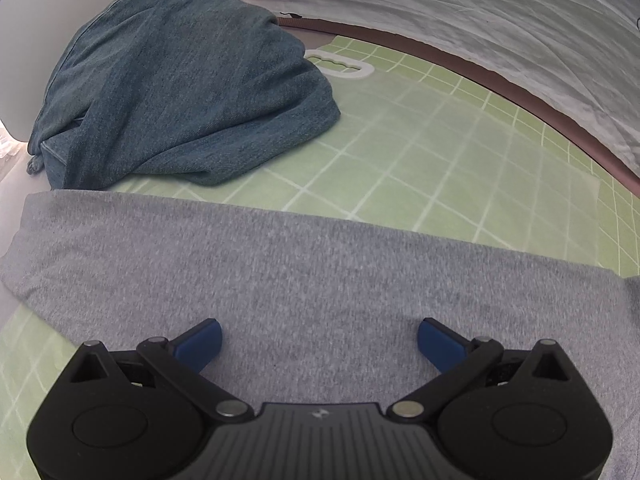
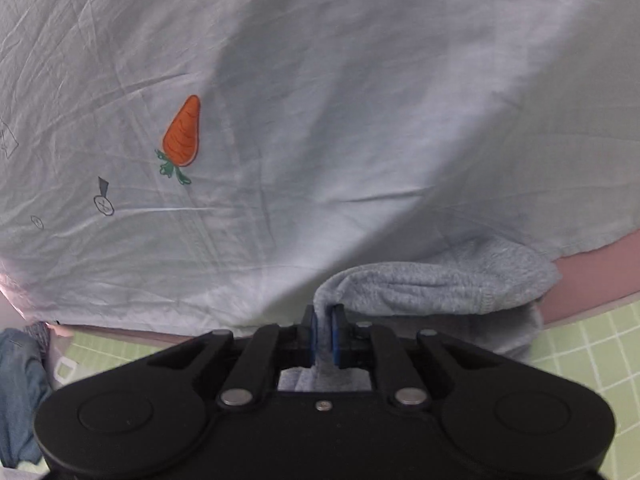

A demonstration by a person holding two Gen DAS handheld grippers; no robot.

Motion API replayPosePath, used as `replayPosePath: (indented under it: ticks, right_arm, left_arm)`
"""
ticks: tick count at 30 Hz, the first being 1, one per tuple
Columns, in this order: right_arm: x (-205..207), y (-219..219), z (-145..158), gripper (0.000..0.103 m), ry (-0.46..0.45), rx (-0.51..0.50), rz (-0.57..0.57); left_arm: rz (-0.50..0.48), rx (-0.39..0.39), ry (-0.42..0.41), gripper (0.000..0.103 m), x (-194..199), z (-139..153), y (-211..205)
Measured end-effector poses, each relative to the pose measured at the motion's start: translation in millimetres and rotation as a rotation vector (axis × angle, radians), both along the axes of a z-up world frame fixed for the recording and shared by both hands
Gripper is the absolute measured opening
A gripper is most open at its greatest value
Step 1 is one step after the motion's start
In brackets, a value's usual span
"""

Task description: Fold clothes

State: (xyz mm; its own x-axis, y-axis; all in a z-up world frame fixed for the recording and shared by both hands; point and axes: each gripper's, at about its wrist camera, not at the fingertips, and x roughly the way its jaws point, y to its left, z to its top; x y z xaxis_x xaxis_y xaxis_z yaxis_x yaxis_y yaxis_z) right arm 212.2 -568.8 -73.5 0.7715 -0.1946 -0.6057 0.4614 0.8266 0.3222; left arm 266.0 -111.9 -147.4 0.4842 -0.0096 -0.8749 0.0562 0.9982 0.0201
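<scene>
A grey knit garment (image 1: 304, 280) lies spread flat over the green grid mat (image 1: 420, 152). My left gripper (image 1: 319, 340) hovers just over its near part, its blue pads wide apart with only flat cloth below them. In the right wrist view my right gripper (image 2: 324, 334) is shut on a pinched fold of the same grey garment (image 2: 440, 284), which is lifted and drapes away to the right. A folded blue denim piece (image 1: 180, 96) sits at the mat's far left.
A white plastic handle (image 1: 340, 65) of the mat peeks out beside the denim. A pale bedsheet (image 2: 320, 120) with a printed carrot (image 2: 182, 136) fills the far side behind a brownish-pink edge (image 1: 480, 76). Denim (image 2: 20, 392) also shows at the lower left.
</scene>
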Motion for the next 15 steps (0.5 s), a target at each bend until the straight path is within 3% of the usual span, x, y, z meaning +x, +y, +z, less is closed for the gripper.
replayPosePath:
  ticks: [4, 6, 7, 8, 10, 13, 15]
  right_arm:
    - [22.0, 6.8, -29.3, 0.015, 0.098, 0.079, 0.037]
    - [24.6, 9.7, -40.3, 0.024, 0.17, 0.084, 0.036]
    - [24.5, 10.9, -44.5, 0.033, 0.198, 0.086, 0.033]
    - [14.2, 10.3, -38.1, 0.047, 0.168, 0.082, 0.014]
    - [-8.0, 8.6, -23.8, 0.059, 0.114, 0.061, -0.026]
    - [-41.2, -2.0, -6.1, 0.057, 0.095, -0.012, -0.072]
    - [-60.2, -6.2, -4.3, 0.038, 0.122, -0.056, -0.065]
  left_arm:
    - [0.004, -0.002, -0.007, 0.103, -0.4, -0.6, -0.6]
    - [0.005, -0.003, -0.008, 0.103, -0.1, -1.0, -0.5]
    - [0.006, -0.003, -0.007, 0.103, -0.1, -0.9, -0.3]
    - [0.006, -0.003, -0.006, 0.103, -0.2, -0.8, -0.2]
    - [0.011, -0.003, -0.009, 0.103, -0.6, -1.0, -0.3]
    - [0.022, -0.003, -0.013, 0.103, -0.8, -1.3, -0.8]
    - [0.025, -0.003, -0.008, 0.103, 0.3, -1.2, -0.8]
